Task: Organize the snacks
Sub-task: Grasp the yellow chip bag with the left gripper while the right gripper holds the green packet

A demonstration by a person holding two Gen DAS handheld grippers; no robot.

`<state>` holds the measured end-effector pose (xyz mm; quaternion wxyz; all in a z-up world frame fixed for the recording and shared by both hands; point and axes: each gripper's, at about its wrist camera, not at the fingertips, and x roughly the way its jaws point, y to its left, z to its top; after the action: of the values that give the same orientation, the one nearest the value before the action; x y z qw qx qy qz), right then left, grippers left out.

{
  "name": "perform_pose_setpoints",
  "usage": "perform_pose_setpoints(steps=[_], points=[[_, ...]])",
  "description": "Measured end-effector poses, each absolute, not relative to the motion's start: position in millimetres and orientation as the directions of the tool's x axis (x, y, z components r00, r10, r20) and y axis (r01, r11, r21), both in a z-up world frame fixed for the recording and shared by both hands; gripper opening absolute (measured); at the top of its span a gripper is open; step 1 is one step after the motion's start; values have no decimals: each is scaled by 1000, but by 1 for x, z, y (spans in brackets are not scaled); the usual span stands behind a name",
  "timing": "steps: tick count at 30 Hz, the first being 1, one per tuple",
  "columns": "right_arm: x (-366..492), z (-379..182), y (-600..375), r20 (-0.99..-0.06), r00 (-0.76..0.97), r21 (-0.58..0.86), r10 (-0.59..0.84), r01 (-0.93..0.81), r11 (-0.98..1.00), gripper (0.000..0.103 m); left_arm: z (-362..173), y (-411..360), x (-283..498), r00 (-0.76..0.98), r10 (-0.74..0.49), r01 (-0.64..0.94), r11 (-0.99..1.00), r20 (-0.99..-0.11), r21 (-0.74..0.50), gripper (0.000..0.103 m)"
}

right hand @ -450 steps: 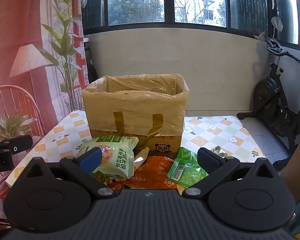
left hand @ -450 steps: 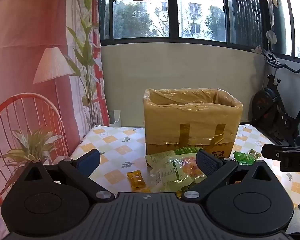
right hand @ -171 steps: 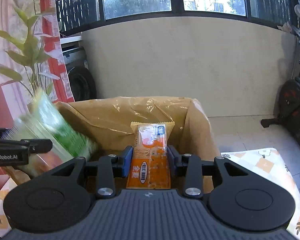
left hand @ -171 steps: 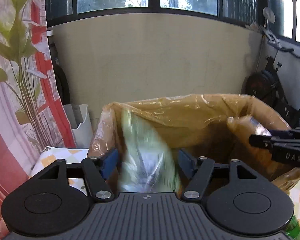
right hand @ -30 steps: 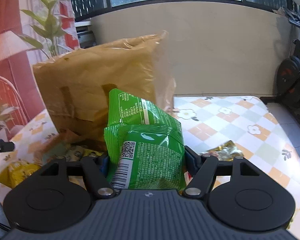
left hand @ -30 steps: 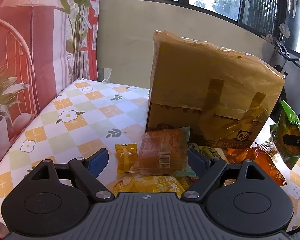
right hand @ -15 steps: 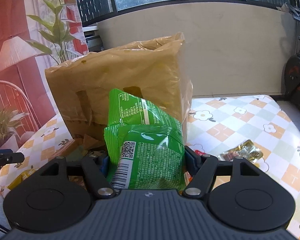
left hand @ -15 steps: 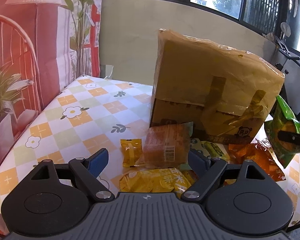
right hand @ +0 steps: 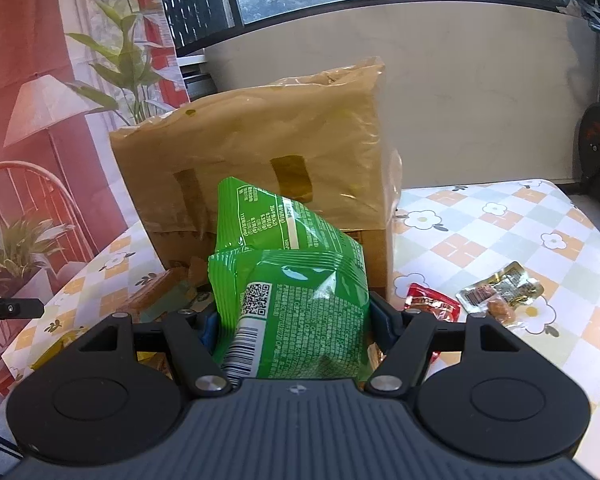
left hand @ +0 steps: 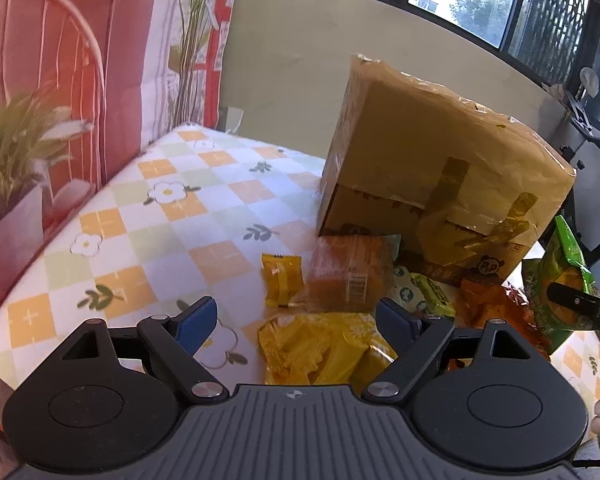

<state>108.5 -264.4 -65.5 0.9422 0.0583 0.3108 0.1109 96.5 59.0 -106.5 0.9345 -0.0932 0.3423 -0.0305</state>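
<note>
The green snack packet [right hand: 296, 300] is being held upright between the fingers of the right gripper [right hand: 294, 322], its long axis running up and slightly away from the camera, barcode end lowest. The packet is being gripped across its lower half, and the jaws are being kept only as far apart as its width. Directly ahead of it, and rising above its top edge, the plastic-lined cardboard box [right hand: 260, 152] is standing on the checked tablecloth [right hand: 500, 232]; the box mouth is therefore lying forward and upward from the packet, and a lift over the near wall is judged to be what the coming move is depending on. The right gripper is the nearer one to that delivery, since it alone is loaded.

In the left wrist view the left gripper [left hand: 298, 318] is being held wide open and empty above the remaining pile: a yellow packet [left hand: 320, 350] is lying just in front of its fingers, with an amber wrapped packet [left hand: 350, 276] and a small yellow sachet [left hand: 282, 278] beyond, near the foot of the box [left hand: 432, 168].

Compared with half a second ago, the green packet is being carried higher, with more of the tablecloth and two small sachets [right hand: 496, 292] now being shown at the right, while the left gripper is being brought lower and closer to the yellow packet.
</note>
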Motion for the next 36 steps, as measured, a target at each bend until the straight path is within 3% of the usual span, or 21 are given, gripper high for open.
perform_pose_setpoints(steps=[5, 13, 18, 26, 28, 29, 30, 31, 36], points=[[107, -67, -263, -573, 780, 175, 252, -184, 967, 70, -117, 56, 105, 735, -148, 9, 978, -662, -209, 88], [108, -70, -262, -579, 774, 174, 257, -191, 966, 70, -149, 62, 137, 661, -255, 2, 941, -705, -339, 89], [108, -71, -263, -579, 773, 170, 261, -198, 965, 70, -159, 64, 135, 642, -280, 7, 933, -714, -360, 99], [108, -71, -262, -580, 771, 166, 262, -203, 965, 70, -172, 62, 136, 599, -367, 37, 901, -712, -433, 103], [108, -71, -262, -580, 771, 167, 262, -203, 965, 70, -175, 58, 136, 592, -390, 58, 894, -706, -445, 100], [108, -71, -262, -580, 771, 167, 263, -203, 965, 70, -176, 56, 135, 588, -409, 75, 886, -698, -457, 93], [108, -71, -262, -580, 771, 166, 263, -204, 965, 70, -177, 54, 134, 580, -437, 97, 875, -687, -474, 79], [108, -71, -262, -580, 771, 166, 262, -203, 965, 70, -176, 52, 133, 572, -466, 124, 862, -675, -491, 77], [106, -70, -262, -577, 773, 174, 263, -199, 964, 70, -164, 32, 122, 607, -385, 181, 919, -695, -351, 68]])
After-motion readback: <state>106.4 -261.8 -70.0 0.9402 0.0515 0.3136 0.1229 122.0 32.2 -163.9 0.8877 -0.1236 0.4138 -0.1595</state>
